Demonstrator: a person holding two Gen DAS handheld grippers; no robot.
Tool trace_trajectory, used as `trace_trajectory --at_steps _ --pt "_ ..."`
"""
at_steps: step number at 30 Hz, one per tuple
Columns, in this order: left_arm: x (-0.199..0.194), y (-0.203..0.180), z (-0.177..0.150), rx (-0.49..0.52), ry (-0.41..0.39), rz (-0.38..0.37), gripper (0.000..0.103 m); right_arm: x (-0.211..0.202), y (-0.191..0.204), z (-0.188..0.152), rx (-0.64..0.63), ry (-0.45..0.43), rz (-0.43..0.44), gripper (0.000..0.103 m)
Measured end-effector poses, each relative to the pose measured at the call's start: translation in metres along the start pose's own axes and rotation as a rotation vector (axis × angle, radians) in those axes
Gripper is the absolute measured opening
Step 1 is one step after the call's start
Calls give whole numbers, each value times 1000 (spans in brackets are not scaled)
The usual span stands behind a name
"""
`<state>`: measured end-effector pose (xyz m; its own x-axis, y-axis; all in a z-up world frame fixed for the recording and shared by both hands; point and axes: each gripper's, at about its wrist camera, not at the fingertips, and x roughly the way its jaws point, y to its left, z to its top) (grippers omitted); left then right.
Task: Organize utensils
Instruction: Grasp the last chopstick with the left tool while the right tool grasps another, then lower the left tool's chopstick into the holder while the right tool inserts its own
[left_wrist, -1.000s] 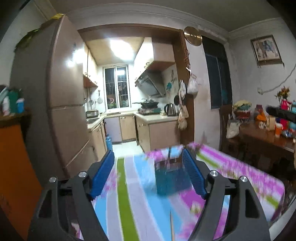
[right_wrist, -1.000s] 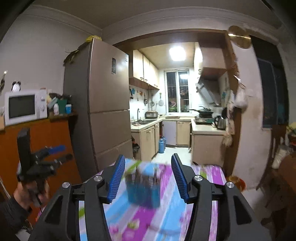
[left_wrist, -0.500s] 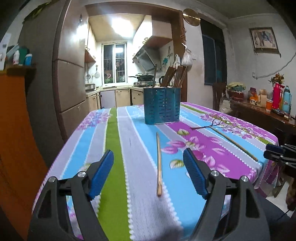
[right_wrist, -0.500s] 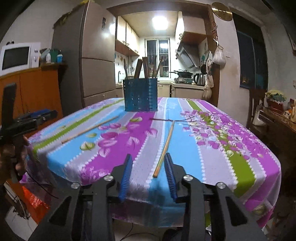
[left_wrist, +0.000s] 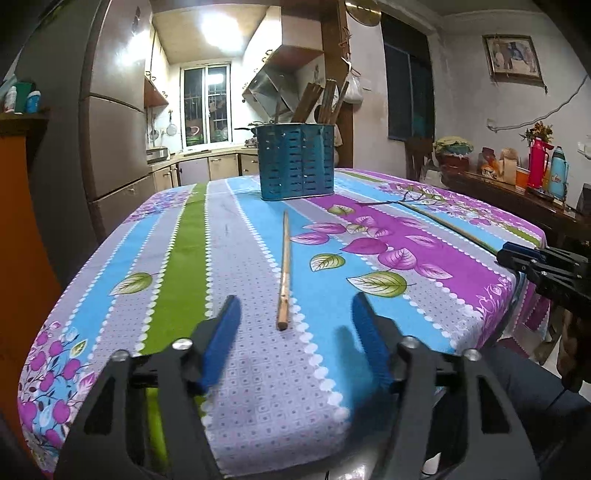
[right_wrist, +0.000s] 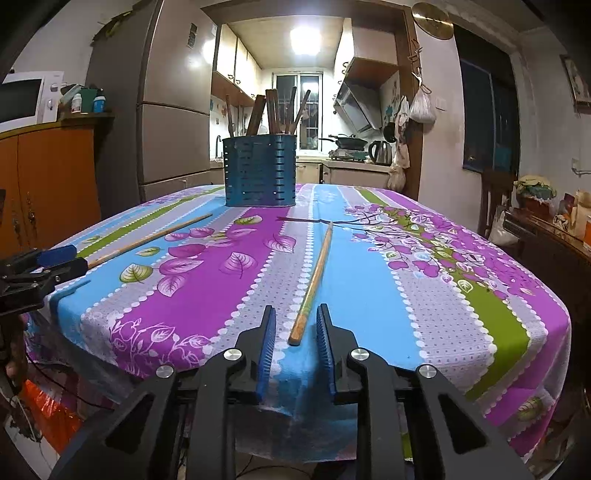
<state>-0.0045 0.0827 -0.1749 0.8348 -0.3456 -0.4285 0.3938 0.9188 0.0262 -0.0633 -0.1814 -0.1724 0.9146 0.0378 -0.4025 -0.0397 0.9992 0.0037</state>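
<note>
Fridge (right_wrist: 173, 122) at left, microwave (right_wrist: 26, 98) on orange cabinet (right_wrist: 48, 177), kettle (right_wrist: 380, 152), wok (right_wrist: 347, 141) on stove, framed picture (left_wrist: 511, 57), red flask (left_wrist: 537, 162).

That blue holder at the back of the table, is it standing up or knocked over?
Upright. The blue holder stands flat on the tablecloth, open top upward, with wooden utensils sticking out above its rim.

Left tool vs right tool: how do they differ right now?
Left tool stands wide; right tool is narrow. Both have just been closing. The left chopstick ends ahead of the left tool's tips, not between them; the right chopstick has its near end between the right tool's pads, not yet pinched. Shared: blue pads, black frames, both low at the tablecloth edge, facing the blue utensil holder.
</note>
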Motion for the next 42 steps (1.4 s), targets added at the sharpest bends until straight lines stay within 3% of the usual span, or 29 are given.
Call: trace_trajectory --at_steps 1,9,15,24,27,35,42 --pt "2 -1 0 2 4 -2 46 0 0 0 1 0 -1 23" --pt "14 -1 -4 -15 8 -19 38 1 -2 -1 6 -4 -11 22" --pt "16 -1 -4 -28 -4 -28 23 1 0 -4 13 -7 -17 22" --pt "16 -6 -8 -28 -33 3 20 -3 4 -8 5 -27 -23 17" --pt "14 -6 -8 -34 -31 12 7 -4 4 -8 7 -30 -15 14" --pt "9 -10 -5 -39 -26 16 5 -6 2 -9 18 -37 -15 9" --pt "-11 -25 16 -19 -82 -9 5 -23 -5 2 -1 -62 -27 8"
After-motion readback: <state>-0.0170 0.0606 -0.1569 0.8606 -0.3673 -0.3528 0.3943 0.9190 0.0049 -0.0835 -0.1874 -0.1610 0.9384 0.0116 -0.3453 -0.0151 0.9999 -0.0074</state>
